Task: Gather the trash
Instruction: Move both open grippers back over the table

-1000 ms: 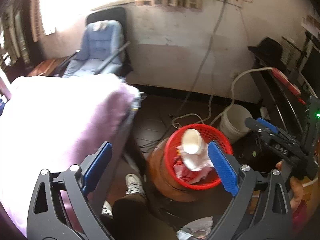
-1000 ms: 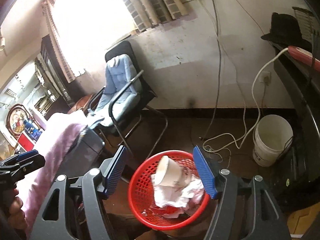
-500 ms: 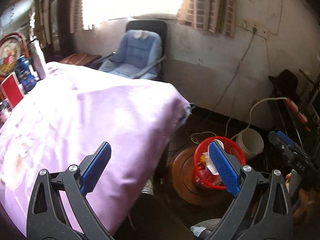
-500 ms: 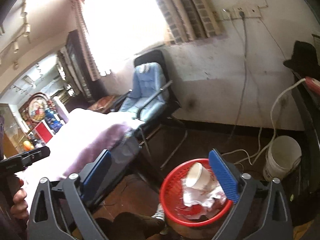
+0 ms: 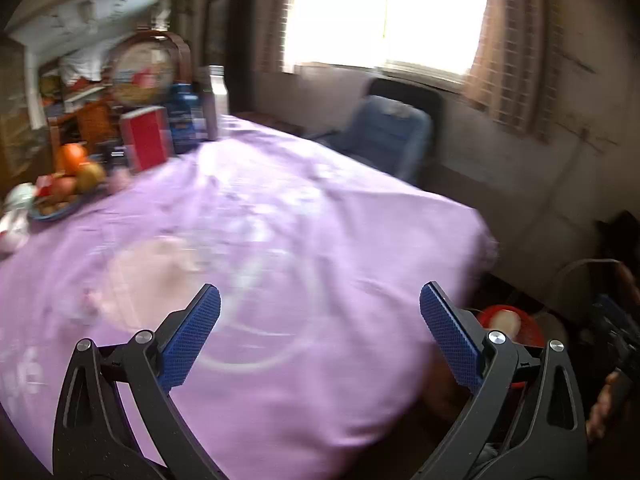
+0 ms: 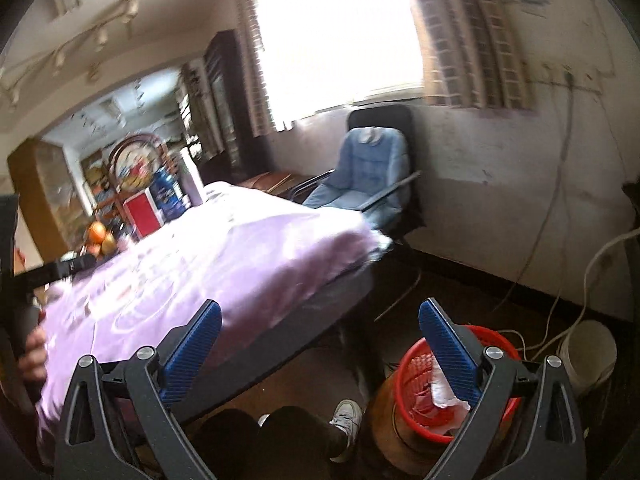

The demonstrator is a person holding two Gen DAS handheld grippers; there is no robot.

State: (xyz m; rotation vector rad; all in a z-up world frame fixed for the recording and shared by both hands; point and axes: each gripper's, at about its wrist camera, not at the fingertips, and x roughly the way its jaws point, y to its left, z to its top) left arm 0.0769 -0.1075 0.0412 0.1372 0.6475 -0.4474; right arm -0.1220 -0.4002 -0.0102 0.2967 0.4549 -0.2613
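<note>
The left gripper (image 5: 319, 330) hangs over the near part of the surface (image 5: 280, 216) with its blue pads spread wide and nothing between them. The right gripper (image 6: 320, 336) is likewise spread wide and empty, held off the surface's right edge above the floor (image 6: 460, 292), where the person's dark trouser leg and white shoe (image 6: 347, 414) show just below it.

The red basket (image 6: 416, 372) stands on the floor beside the surface's near right corner, resting on a round brown stand (image 6: 384, 424). Crumpled white paper (image 6: 442, 394) lies inside it, partly hidden behind the right gripper's right finger. From the left wrist view the basket (image 5: 532, 326) peeks out past the surface's right edge, with a pale cup (image 5: 506, 322) showing at its rim.

A purple cloth (image 5: 340, 240) covers the whole surface and drapes over its right edge. Its near and middle stretches carry only a faint printed pattern; the picture is blurred there.

At the far left corner sits a plate of fruit (image 5: 60, 184), with an orange on top, and behind it a red box (image 5: 146, 142), a blue package (image 5: 184, 118) and a round framed picture (image 5: 144, 74).

Past the far edge a blue-cushioned chair (image 6: 362, 172) stands under the bright window (image 6: 340, 36). A white bucket (image 6: 586, 354) sits on the floor by the wall, right of the basket, with pale cables trailing near it.
</note>
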